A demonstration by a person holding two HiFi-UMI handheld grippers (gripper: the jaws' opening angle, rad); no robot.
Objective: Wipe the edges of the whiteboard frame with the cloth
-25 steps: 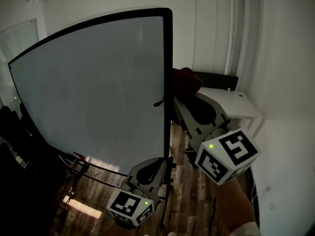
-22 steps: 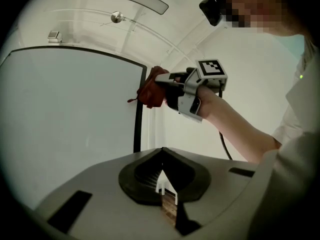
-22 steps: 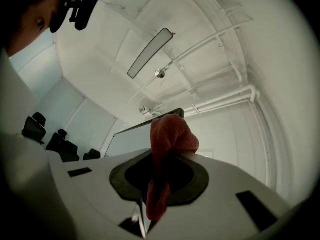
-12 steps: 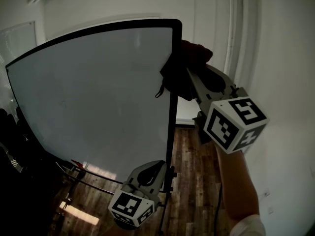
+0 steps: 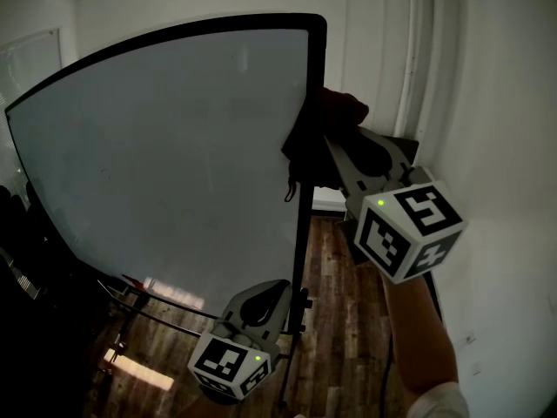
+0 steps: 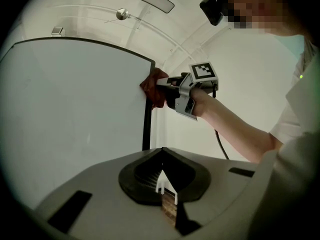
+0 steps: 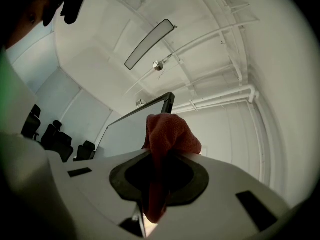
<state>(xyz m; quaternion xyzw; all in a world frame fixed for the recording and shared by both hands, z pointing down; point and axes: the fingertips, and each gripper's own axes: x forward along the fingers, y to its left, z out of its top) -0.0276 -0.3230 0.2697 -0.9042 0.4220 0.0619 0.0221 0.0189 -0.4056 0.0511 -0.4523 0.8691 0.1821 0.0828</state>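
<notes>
Nearest and lowest, the left gripper [image 5: 259, 303] hangs just beside the lower part of the whiteboard frame [image 5: 301, 242], its jaws together with nothing between them. Higher up, the right gripper [image 5: 338, 159] is clamped on the dark red cloth [image 5: 318, 138]. The cloth presses against the frame's right edge, below the top corner.

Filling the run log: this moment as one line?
right hand-held gripper: shut on cloth | cloth: against whiteboard frame right edge, near top | left hand-held gripper: shut, empty, low beside frame
</notes>
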